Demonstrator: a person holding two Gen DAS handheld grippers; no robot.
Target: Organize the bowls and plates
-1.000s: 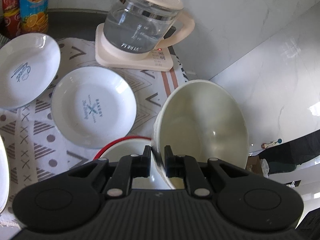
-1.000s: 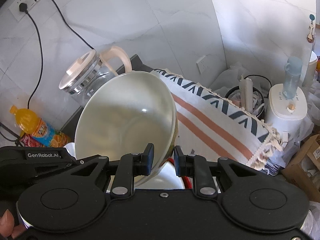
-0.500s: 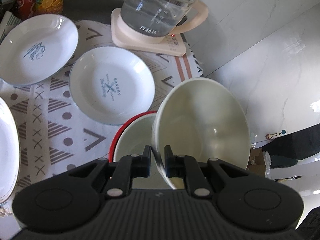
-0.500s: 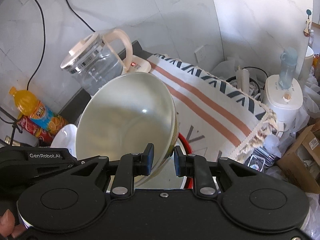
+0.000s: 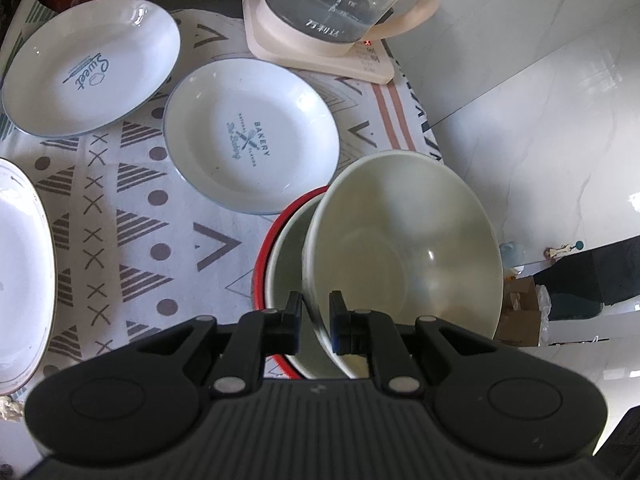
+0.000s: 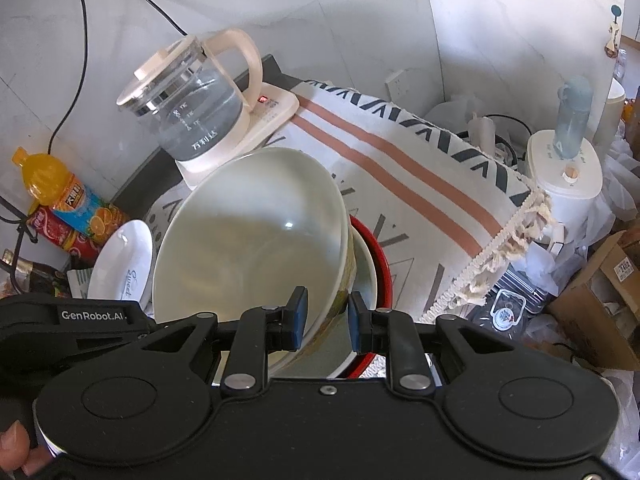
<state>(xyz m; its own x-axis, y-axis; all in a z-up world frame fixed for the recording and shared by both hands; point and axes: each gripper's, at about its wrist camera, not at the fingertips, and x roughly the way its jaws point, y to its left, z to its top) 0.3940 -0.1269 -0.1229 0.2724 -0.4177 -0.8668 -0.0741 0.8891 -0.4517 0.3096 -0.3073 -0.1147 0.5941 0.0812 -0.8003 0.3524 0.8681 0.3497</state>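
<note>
Both tools grip one large cream ceramic bowl [image 5: 404, 248] by its rim. The left hand-held gripper [image 5: 314, 322] has its jaws narrowed onto the near left part of the rim, one pad inside the bowl and one outside. The right hand-held gripper [image 6: 325, 318] is clamped on the near right part of the rim in the same way, with the bowl's yellowish patterned outer wall against its right pad. The bowl is tilted, its opening turned toward the cameras, and it hangs directly over a second cream bowl with a red outside [image 5: 280, 264], which stands on the table's patterned white cloth [image 5: 120, 232]; whether the two bowls touch cannot be told.

Left of the bowls, in the left wrist view, lies a shallow white plate printed "BAKERY" [image 5: 252, 136], its near right edge just beside the red rim. Farther left is a white plate printed "Sweet" [image 5: 92, 68], and at the left edge the rim of a third white plate [image 5: 24, 272]. At the far side a glass kettle with a cream handle [image 6: 192, 108] sits on its cream base [image 5: 320, 40], a small red light showing. An orange juice bottle [image 6: 60, 192] leans at the far left against the marble wall. A fingertip [image 6: 12, 444] shows at the lower left of the right wrist view.
</note>
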